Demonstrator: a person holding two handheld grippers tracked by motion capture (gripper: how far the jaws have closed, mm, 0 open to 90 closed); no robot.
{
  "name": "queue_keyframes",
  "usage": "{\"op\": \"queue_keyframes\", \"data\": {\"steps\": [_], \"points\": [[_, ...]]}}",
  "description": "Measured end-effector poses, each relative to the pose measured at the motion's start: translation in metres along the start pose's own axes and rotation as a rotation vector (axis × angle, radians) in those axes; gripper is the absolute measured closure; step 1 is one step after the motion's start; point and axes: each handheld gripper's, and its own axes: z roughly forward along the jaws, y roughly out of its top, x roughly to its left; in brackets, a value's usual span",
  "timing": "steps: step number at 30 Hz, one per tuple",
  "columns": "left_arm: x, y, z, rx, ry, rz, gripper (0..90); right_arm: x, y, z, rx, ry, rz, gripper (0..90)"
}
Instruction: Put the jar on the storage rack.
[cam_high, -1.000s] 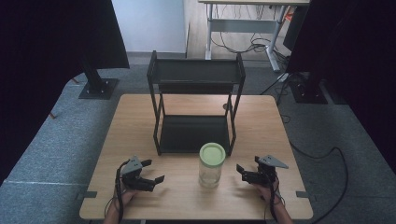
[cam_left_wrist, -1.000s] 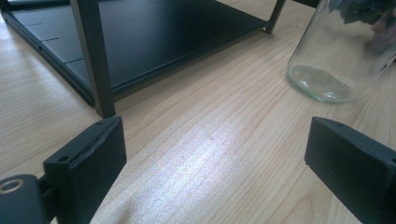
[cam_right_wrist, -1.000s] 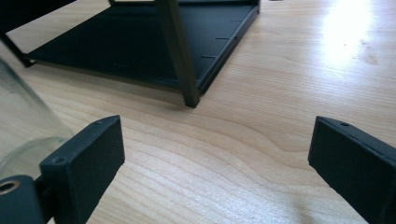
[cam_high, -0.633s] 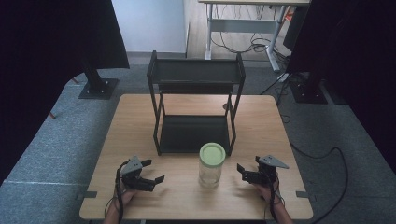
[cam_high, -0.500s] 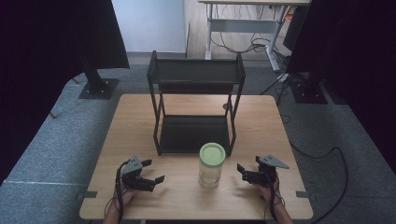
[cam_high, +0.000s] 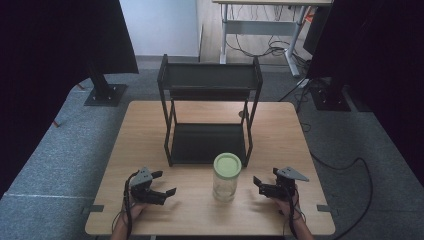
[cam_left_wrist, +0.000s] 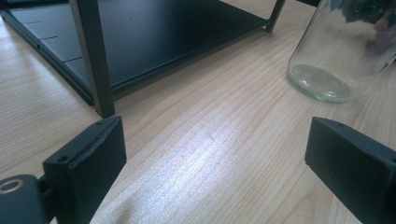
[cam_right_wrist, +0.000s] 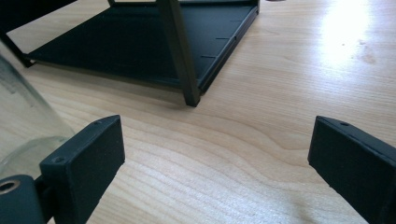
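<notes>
Nothing has shifted since a second ago: your two tools and the jar sit where they were.

From the high view, your left tool (cam_high: 161, 188) rests on the wooden table (cam_high: 280, 135) near its front edge, its jaws spread wide with nothing between them. Your right tool (cam_high: 260, 185) lies opposite, likewise wide open and empty. Between them, apart from both, stands one clear glass jar (cam_high: 226, 178) upright with a pale green lid (cam_high: 227, 164). Just behind the jar is one black two-tier rack (cam_high: 209, 117), both shelves bare.

In the left gripper view, your left tool (cam_left_wrist: 215, 154) frames bare wood; the jar (cam_left_wrist: 343, 49) stands ahead to the right, and a rack post (cam_left_wrist: 95, 60) rises ahead to the left beside the rack's lower shelf.

In the right gripper view, your right tool (cam_right_wrist: 217, 154) also holds nothing; the jar (cam_right_wrist: 23, 121) shows at the left edge just beyond the left jaw, and a rack post (cam_right_wrist: 182, 56) stands ahead.
</notes>
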Motion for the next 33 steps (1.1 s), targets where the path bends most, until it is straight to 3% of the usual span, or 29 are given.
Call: {"op": "queue_keyframes", "data": {"steps": [6, 14, 25, 33], "points": [[0.0, 0.0, 0.0, 0.0, -0.001, -0.001, 5.3, 0.005, 0.0, -0.001, 0.019, 0.015, -0.024, 3.3], [0.0, 0.0, 0.0, 0.004, 0.001, 0.002, 5.3, 0.01, 0.007, -0.018, -0.013, 0.058, -0.038, 3.4], [0.0, 0.0, 0.001, 0.005, 0.002, 0.002, 5.3, 0.023, 0.017, -0.043, -0.047, 0.188, -0.107, 3.5], [0.0, 0.0, 0.001, 0.007, 0.001, 0.003, 5.3, 0.034, 0.023, -0.05, -0.059, 0.253, -0.139, 2.7]]}}
